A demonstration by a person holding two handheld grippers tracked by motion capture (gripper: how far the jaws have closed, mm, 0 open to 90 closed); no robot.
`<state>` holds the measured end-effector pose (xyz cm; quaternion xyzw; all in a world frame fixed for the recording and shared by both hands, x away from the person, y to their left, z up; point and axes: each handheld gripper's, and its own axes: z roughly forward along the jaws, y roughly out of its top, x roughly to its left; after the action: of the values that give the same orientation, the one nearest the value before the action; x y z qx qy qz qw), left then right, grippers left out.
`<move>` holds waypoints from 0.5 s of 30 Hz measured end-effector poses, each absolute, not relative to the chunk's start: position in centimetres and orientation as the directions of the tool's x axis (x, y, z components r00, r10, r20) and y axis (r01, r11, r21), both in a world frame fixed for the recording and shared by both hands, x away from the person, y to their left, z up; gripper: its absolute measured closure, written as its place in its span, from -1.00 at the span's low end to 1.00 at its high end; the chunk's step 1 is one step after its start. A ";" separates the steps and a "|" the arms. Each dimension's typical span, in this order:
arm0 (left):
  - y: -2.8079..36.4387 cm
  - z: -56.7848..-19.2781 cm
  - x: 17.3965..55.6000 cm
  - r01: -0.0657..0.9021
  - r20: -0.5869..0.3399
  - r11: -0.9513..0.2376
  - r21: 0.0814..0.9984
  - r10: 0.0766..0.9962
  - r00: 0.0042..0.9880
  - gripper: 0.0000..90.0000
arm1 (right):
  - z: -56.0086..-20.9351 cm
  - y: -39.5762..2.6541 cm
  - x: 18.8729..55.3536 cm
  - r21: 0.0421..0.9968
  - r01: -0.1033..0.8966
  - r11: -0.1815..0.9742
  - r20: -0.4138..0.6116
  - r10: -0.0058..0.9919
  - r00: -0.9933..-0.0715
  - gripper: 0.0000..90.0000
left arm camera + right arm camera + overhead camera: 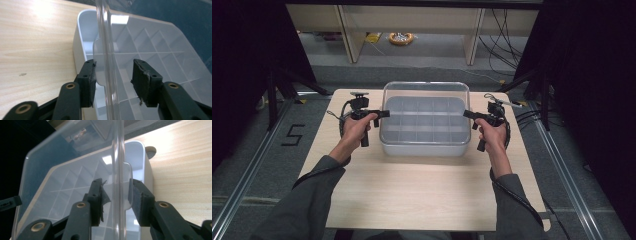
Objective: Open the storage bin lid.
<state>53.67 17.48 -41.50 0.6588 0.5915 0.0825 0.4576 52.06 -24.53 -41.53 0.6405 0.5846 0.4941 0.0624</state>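
A white bin (424, 149) divided into several compartments stands at the middle of the wooden table (412, 195). A clear lid (426, 88) sits over it, slightly raised. My left gripper (386, 113) is shut on the lid's left edge and my right gripper (466, 114) on its right edge. In the left gripper view the jaws (112, 80) straddle the lid's rim (105, 37), with the bin's wall (81, 30) below it. In the right gripper view the jaws (115, 200) straddle the clear rim (117, 157) beside the bin's corner (146, 165). The compartments look bare.
Bare tabletop lies in front of the bin, between the person's forearms. Beyond the table's far edge are pale shelf legs (349, 35), a yellow ring-shaped thing (401, 38) on the floor and loose cables (507, 40). Dark stands flank both sides.
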 end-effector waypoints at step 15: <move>17.4 -38.4 50.7 0.667 -0.403 0.088 0.740 0.851 0.335 0.24 | -38.3 -24.7 48.9 0.696 0.644 -0.318 0.558 0.804 -0.207 0.47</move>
<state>50.67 17.44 -38.42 0.6681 0.5682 0.0980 0.4703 48.91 -24.75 -38.26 0.6251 0.5790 0.5178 0.0771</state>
